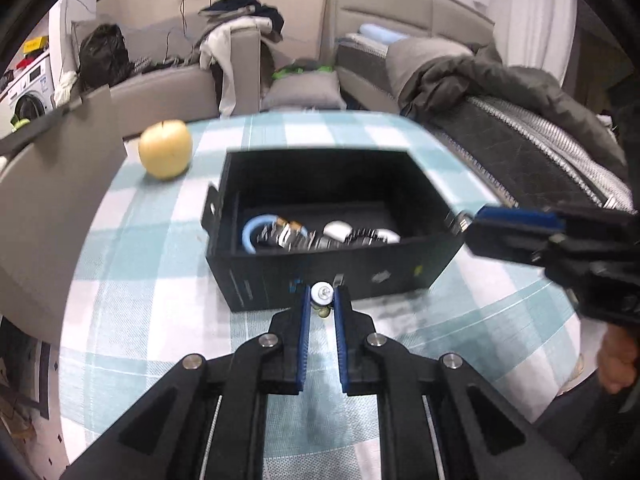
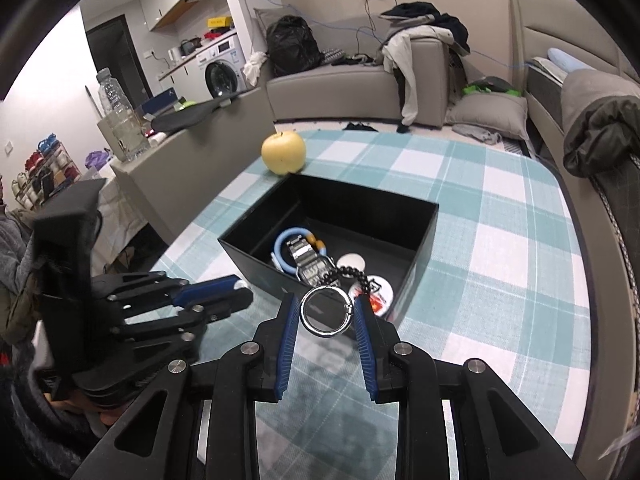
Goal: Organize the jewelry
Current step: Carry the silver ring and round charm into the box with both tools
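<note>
An open black box [image 1: 328, 276] [image 2: 424, 224] stands on the checked tablecloth and holds a blue bangle [image 1: 252, 232] [image 2: 282, 250], a metal watch [image 2: 310, 260] and white round pieces [image 1: 338, 230] [image 2: 352, 261]. My left gripper [image 1: 321, 294] is shut on a small white earring [image 1: 321, 293] just in front of the box's near wall. My right gripper [image 2: 326, 312] is shut on a silver ring [image 2: 326, 312] with a black bead chain [image 2: 352, 272], held at the box's near corner. The right gripper also shows in the left wrist view [image 1: 464, 222], and the left gripper in the right wrist view [image 2: 240, 294].
A yellow apple [image 1: 165, 154] [image 2: 283, 152] sits on the table beyond the box. The tablecloth [image 2: 500, 240] covers the table, whose edges curve near a grey chair [image 1: 56, 184] on the left and a bed [image 1: 540, 152] on the right.
</note>
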Motion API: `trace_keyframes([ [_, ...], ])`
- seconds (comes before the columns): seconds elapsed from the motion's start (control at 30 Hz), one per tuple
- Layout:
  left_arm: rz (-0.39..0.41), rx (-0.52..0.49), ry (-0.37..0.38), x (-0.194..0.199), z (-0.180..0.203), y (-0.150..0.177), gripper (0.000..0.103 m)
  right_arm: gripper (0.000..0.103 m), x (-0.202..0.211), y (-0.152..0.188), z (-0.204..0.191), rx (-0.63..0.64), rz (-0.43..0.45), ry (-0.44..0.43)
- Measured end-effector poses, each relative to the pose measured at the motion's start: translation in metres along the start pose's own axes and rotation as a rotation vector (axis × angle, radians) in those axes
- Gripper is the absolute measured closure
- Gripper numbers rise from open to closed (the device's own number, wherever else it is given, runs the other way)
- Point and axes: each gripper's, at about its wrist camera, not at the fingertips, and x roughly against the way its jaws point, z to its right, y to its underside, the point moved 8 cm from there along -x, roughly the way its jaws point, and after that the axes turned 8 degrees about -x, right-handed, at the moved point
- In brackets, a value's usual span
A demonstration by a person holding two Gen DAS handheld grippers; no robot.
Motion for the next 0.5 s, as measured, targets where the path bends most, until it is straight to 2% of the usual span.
trace_keyframes([
  [0.17, 0.063, 0.018, 0.003, 0.008, -0.006, -0.016, 0.096, 0.076, 0.001, -0.006, 0.003, -0.018, 0.037, -0.001],
  [0.5, 0.095, 0.065, -0.02, 0.011, -0.019, -0.024, 0.096, 0.076, 0.005, -0.01, 0.001, -0.044, 0.082, -0.005],
])
